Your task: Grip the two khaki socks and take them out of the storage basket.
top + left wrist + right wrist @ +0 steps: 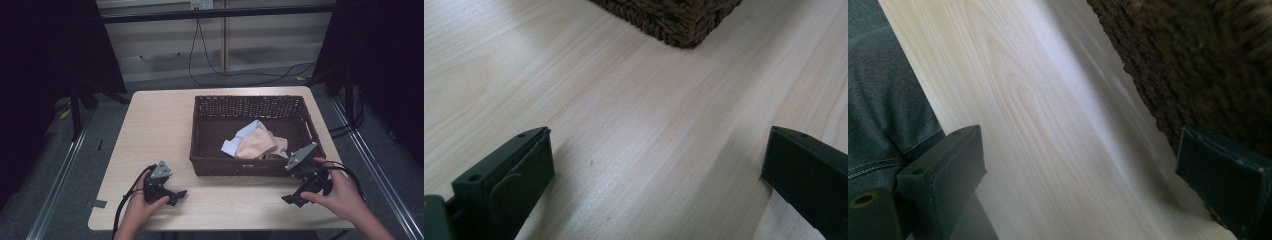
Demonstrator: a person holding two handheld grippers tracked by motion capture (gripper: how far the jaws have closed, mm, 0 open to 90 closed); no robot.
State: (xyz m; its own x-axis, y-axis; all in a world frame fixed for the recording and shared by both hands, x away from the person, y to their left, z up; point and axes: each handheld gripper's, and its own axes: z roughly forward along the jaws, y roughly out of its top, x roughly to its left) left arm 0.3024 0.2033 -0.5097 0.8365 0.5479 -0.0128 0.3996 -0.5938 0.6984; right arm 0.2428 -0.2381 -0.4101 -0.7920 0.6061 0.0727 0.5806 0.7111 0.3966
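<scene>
On the near part of the tabletop [160, 125], two hand-held grippers sit low over the wood, one at each front corner of the basket [205, 155].

Left gripper [172, 196]: held in the left hand [137, 205]. In the left gripper view its fingers [509, 175] are spread wide, with bare wood between them and nothing held. Ahead of the fingers, well apart from the tips, lies a woven corner of the basket [674, 22]. In the high view the fingers point toward the right gripper, just off the basket's front left corner.

Right gripper [295, 197]: held in the right hand [340, 192]. In the right gripper view its fingers [948, 165] are likewise spread wide and hold nothing; pale wood runs between them. The basket wall [1198, 65] stands just beside the finger on that view's right; whether it touches cannot be told. Beyond the other finger the tabletop edge ends and dark grey fabric [883, 100] with a stitched seam shows. In the high view the grey plate on this gripper overlaps the basket's front right corner.

Basket: dark brown wicker, rectangular, placed on the right half of the tabletop, beyond both sets of fingers. Inside it, toward the front, lies a bundle of cloth [255, 142]: a peach piece over a pale blue piece, crumpled. The cloth is nearer the right fingers than the left, with the basket's front wall between.

A black cable [125, 205] trails from the left gripper toward the near edge.
</scene>
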